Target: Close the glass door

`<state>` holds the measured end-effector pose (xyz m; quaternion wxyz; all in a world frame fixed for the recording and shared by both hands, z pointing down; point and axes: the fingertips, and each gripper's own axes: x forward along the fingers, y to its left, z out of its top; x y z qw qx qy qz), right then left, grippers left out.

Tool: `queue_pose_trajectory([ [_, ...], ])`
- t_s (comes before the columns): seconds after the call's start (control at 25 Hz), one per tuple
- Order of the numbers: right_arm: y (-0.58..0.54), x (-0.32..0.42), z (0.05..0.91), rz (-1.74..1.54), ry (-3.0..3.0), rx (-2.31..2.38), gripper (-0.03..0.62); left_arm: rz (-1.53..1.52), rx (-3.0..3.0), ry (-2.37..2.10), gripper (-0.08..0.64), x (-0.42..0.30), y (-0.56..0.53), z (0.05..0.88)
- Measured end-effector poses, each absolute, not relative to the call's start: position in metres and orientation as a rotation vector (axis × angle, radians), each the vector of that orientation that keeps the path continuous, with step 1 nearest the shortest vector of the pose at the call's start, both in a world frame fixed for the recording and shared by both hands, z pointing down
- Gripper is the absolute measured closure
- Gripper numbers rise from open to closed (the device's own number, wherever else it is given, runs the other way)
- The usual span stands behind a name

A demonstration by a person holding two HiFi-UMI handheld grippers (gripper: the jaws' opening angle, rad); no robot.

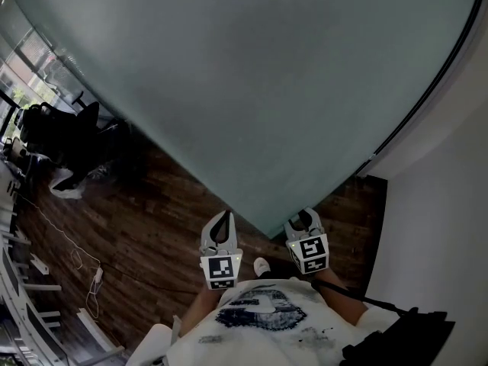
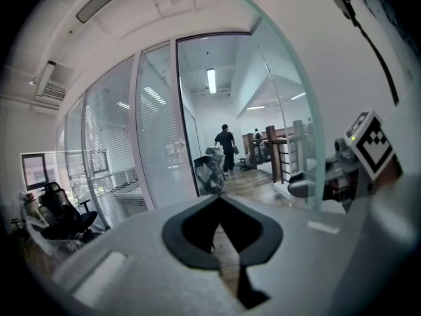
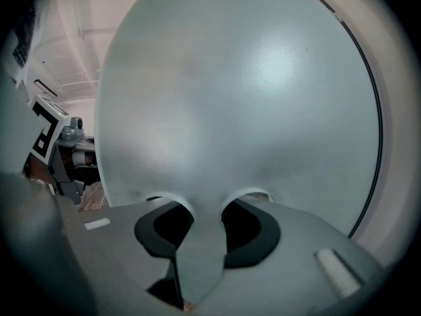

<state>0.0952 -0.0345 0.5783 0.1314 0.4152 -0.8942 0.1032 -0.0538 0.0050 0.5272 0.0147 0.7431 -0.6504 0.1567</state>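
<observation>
The frosted glass door (image 1: 252, 75) fills the upper head view, and its free edge comes down between my two grippers. My right gripper (image 1: 306, 218) straddles that edge. In the right gripper view the pane (image 3: 230, 97) runs down between the jaws, and the right gripper (image 3: 200, 222) is shut on it. My left gripper (image 1: 223, 218) hovers just left of the edge, fingertips together, holding nothing. In the left gripper view the left gripper (image 2: 217, 199) is shut. The door's edge (image 2: 309, 110) stands at the right there, with the right gripper (image 2: 309, 186) on it.
A black office chair (image 1: 72, 139) and loose cables (image 1: 84, 269) lie on the wooden floor to the left. A white wall (image 1: 442, 204) stands close on the right. Beyond the doorway are glass partitions with blinds (image 2: 112, 157) and a distant person (image 2: 225, 147).
</observation>
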Motion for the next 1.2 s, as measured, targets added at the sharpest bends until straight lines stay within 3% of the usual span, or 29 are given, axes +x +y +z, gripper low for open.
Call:
queue_pose_trajectory([
  [1.2, -0.134, 0.034, 0.583, 0.277, -2.580, 1.210, 0.466, 0.491, 2.231, -2.104, 0.558, -0.128, -0.043, 0.542],
])
